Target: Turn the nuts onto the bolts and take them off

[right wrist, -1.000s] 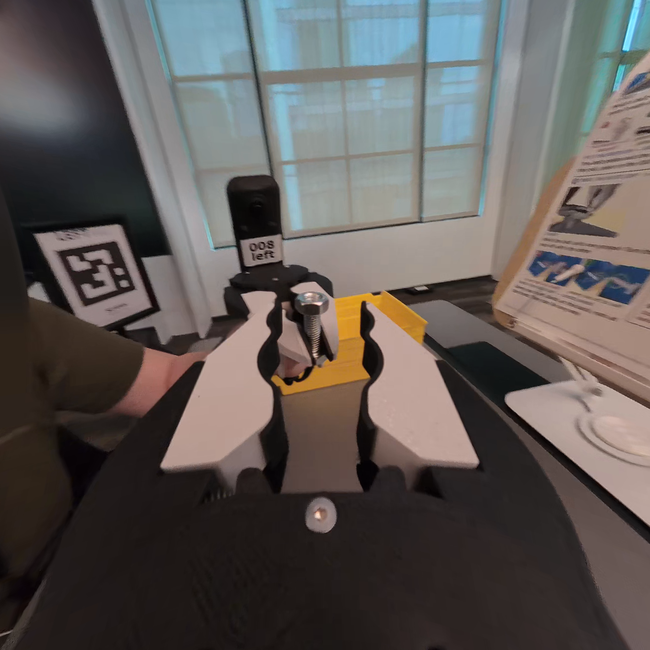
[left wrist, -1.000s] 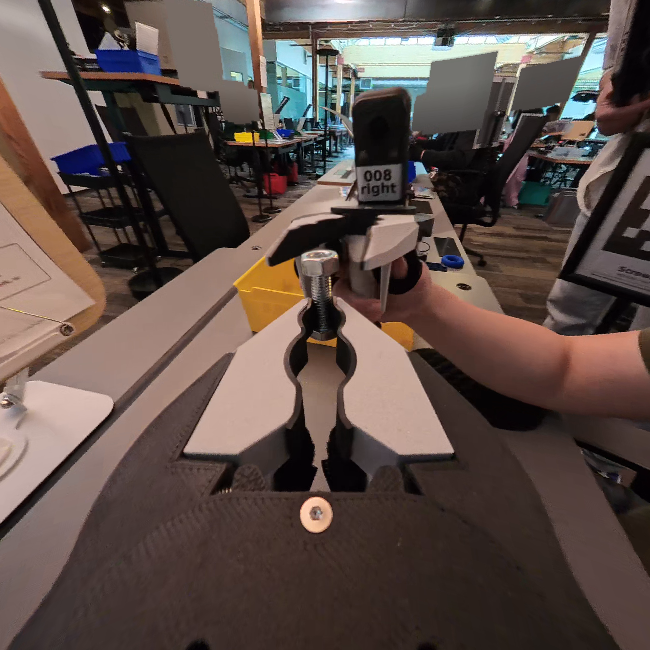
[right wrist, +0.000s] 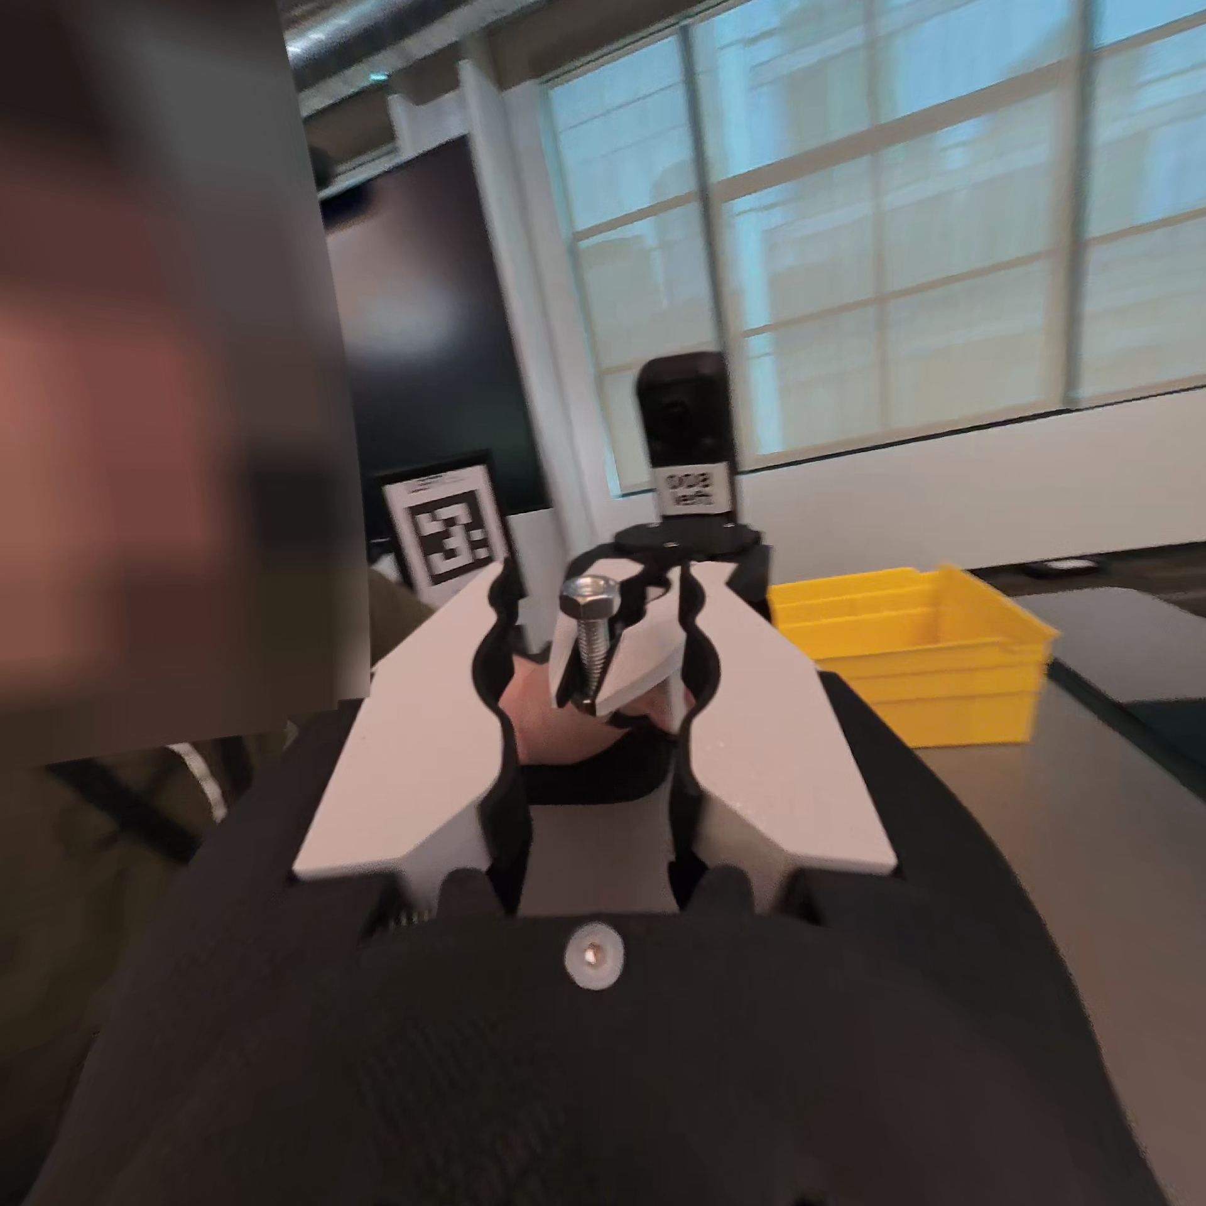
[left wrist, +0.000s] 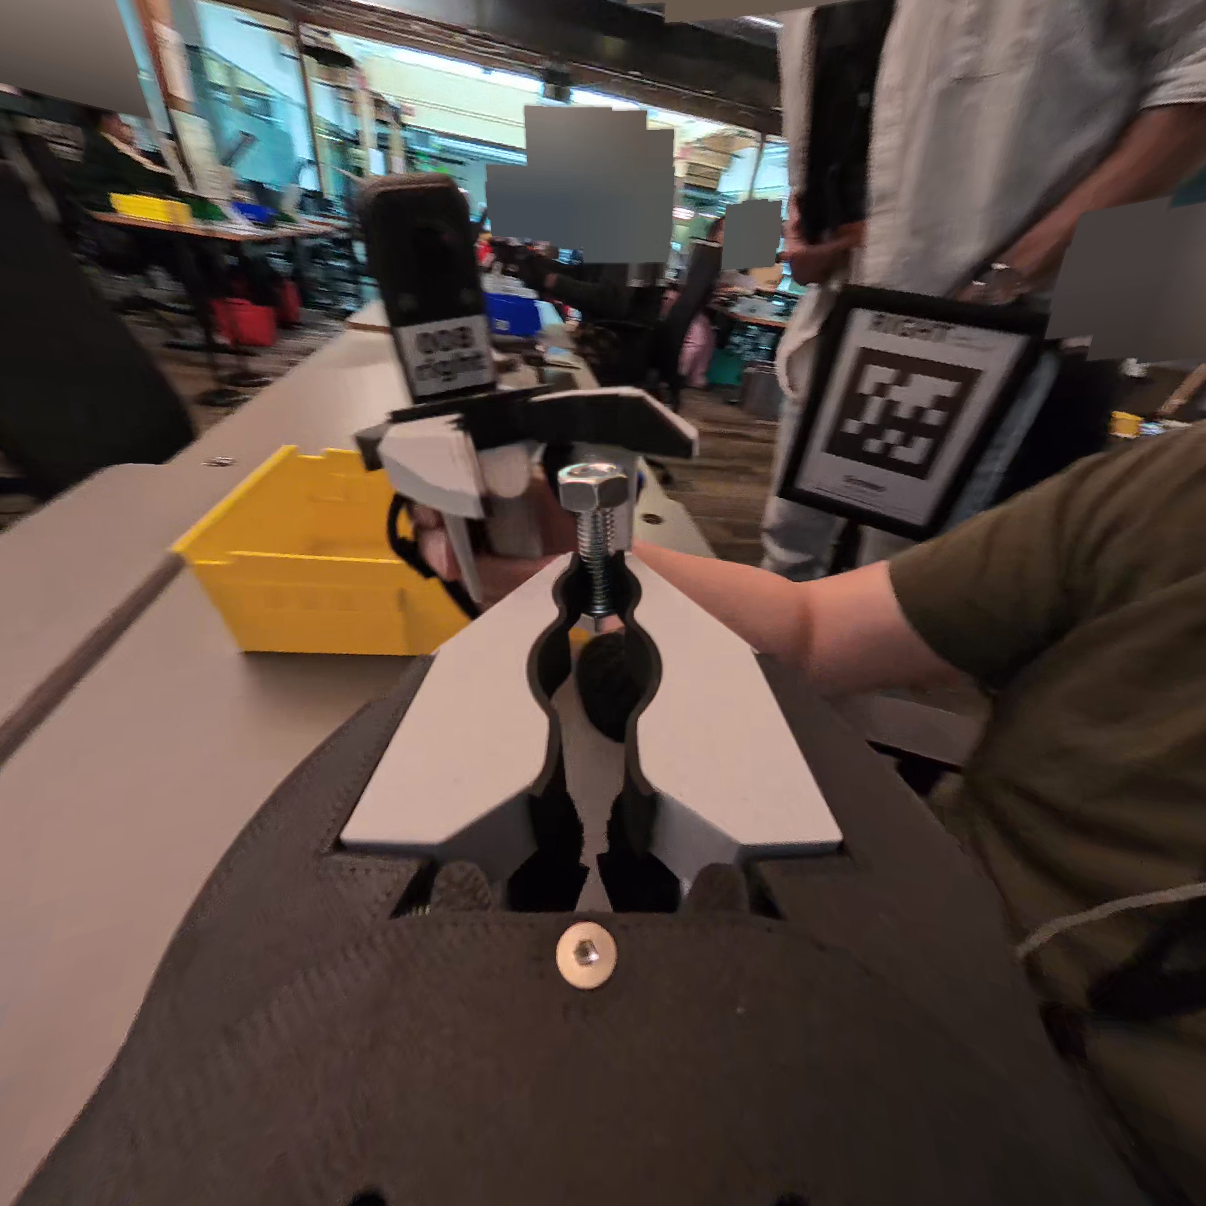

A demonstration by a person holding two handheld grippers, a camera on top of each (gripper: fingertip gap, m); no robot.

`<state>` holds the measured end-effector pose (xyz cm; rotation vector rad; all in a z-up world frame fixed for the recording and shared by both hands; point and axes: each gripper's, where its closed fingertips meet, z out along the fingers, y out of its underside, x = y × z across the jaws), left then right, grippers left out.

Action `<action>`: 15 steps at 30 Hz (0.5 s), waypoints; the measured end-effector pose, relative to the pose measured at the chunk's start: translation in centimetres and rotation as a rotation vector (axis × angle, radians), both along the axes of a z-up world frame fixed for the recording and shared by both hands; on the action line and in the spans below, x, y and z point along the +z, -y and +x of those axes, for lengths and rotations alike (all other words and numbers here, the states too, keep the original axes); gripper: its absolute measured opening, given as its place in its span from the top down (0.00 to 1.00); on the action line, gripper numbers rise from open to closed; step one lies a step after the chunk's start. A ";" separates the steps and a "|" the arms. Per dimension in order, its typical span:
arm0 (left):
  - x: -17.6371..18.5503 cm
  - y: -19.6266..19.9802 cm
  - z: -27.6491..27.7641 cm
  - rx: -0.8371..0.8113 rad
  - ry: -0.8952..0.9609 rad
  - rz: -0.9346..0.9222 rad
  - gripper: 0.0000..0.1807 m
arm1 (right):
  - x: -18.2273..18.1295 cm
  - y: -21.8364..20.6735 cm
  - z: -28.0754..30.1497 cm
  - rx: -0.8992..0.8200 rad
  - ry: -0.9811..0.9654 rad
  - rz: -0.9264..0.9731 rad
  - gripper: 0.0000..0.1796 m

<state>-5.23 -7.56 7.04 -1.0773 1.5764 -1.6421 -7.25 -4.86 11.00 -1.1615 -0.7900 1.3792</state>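
Observation:
My left gripper [left wrist: 597, 573] is shut on the threaded shaft of a silver hex bolt [left wrist: 592, 491], which stands upright with its head on top. No nut shows on it. My right gripper [right wrist: 597, 587] is open and empty. In the right wrist view the bolt [right wrist: 587, 620] and the left gripper's fingertips [right wrist: 636, 665] that hold it sit in the gap between my open fingers. In the left wrist view the right gripper [left wrist: 522, 444] faces me just behind the bolt head, held by a hand.
A yellow bin [left wrist: 313, 574] stands on the grey table [left wrist: 130, 750]; it also shows in the right wrist view [right wrist: 913, 659]. A framed black-and-white marker card [left wrist: 907, 404] and a standing person [left wrist: 979, 130] are to the right. The operator's forearm [left wrist: 783, 620] crosses the table.
Both grippers have swung sideways, away from the yellow bin and toward the operator's body. The bolt stays in the left grip. The right gripper stays open around the bolt.

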 end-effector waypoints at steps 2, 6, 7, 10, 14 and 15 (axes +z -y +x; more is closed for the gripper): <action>-0.1 -1.7 0.5 0.123 0.000 0.030 0.96 | 0.1 -2.3 0.9 -0.220 0.067 0.001 0.73; 0.0 -5.2 0.5 0.391 0.007 0.181 0.96 | 0.6 -4.5 1.8 -0.558 0.206 0.076 0.73; 0.3 -5.7 0.4 0.432 0.019 0.197 0.96 | 0.5 -4.6 1.5 -0.584 0.229 0.078 0.73; 0.5 -6.5 0.2 0.507 0.028 0.241 0.96 | 0.0 -5.0 0.2 -0.590 0.263 0.062 0.81; 0.7 -6.3 0.1 0.513 0.032 0.263 0.96 | 0.1 -4.6 -0.7 -0.525 0.256 0.053 0.90; 0.8 -6.0 0.1 0.498 0.032 0.263 0.96 | 0.1 -4.3 -0.7 -0.498 0.257 0.053 0.90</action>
